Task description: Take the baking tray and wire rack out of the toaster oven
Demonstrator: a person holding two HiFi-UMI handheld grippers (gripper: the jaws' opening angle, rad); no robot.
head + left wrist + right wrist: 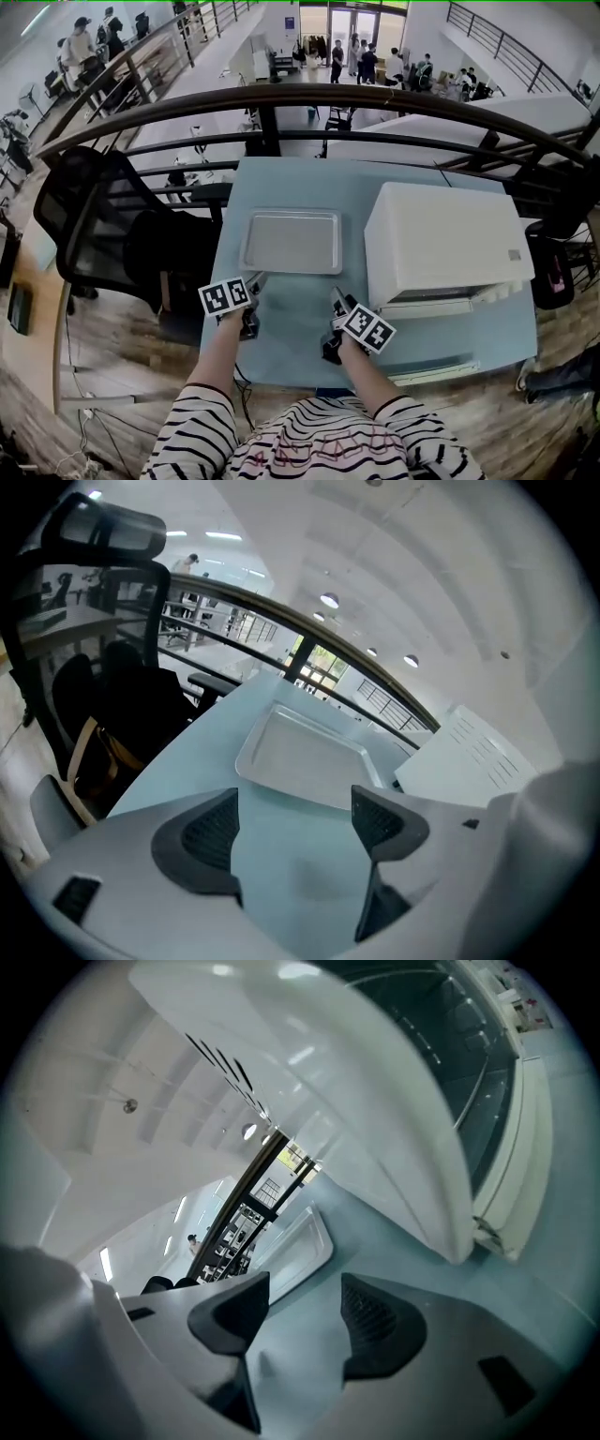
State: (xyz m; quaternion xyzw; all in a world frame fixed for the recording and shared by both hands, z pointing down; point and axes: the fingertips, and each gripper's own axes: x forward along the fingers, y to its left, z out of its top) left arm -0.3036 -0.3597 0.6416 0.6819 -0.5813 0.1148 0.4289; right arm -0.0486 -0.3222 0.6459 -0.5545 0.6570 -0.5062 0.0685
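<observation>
The empty metal baking tray lies flat on the light blue table, left of the white toaster oven. The oven's door hangs open toward me. My left gripper hovers just short of the tray's near edge, open, with nothing between its fingers. In the left gripper view the tray sits beyond the left gripper, with the oven to the right. My right gripper is open and empty at the oven's front left corner; its view shows the right gripper, oven and tray. No wire rack is visible.
A black office chair stands left of the table. A dark curved railing runs behind the table's far edge. The oven takes up the table's right half. People stand far off on the floor below.
</observation>
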